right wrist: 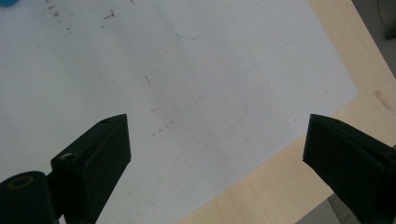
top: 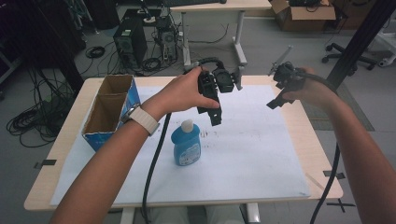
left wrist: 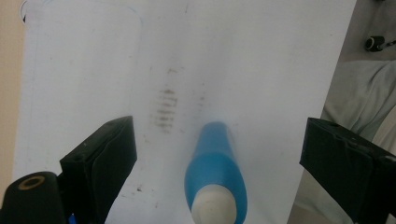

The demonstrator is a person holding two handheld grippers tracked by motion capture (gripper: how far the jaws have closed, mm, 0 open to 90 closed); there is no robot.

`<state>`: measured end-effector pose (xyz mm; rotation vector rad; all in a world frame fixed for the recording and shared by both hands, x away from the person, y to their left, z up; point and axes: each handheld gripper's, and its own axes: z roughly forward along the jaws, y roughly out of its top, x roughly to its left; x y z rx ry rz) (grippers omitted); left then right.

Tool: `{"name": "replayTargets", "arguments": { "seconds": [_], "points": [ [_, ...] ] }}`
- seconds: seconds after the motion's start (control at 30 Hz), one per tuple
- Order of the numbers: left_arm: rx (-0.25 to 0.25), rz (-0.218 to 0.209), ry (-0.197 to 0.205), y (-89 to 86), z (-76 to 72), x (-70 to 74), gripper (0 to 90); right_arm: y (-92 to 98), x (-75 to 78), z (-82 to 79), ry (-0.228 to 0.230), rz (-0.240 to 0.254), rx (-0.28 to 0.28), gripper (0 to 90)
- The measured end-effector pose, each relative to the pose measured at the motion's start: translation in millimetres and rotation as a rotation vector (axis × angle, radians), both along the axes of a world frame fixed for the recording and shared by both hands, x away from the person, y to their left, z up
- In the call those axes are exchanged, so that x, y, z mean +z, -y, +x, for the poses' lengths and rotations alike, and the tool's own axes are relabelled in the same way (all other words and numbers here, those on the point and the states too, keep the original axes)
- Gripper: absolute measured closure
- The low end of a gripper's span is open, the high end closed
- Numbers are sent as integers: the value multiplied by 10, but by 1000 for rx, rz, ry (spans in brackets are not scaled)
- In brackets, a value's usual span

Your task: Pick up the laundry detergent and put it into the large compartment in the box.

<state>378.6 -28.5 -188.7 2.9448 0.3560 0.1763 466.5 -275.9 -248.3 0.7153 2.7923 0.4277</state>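
The label on the blue bottle (top: 186,147) is too blurred to read.

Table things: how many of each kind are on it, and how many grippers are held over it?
Bottle: 1
Box: 1
Paper sheet: 1
Grippers, left and right, both open: 2
Total: 5

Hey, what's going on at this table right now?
A person holds a hand-held gripper in each hand above a paper-covered table. The left hand-held gripper hangs open above an upright blue bottle, which shows between its jaws but is not gripped. The right hand-held gripper is open too, over bare paper near the table's edge. An open cardboard box stands at the left.
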Motion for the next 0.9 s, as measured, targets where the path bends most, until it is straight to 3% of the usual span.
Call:
{"name": "replayTargets", "arguments": {
  "seconds": [0.5, 0.53, 0.77, 0.9],
  "points": [
    [30, -20, 8, -18, -45, 131, 78, -7, 58, -28, 10, 0, 14, 77],
    [61, -29, 14, -31, -59, 155, 76, -5, 62, -28, 10, 0, 14, 77],
    [131, -31, 28, -78, -136, 236, 78, 3, 72, -42, 3, 3, 17, 82],
    [140, -11, 22, -94, -168, 272, 80, -2, 74, -55, 7, 3, 18, 81]
  ]
}}
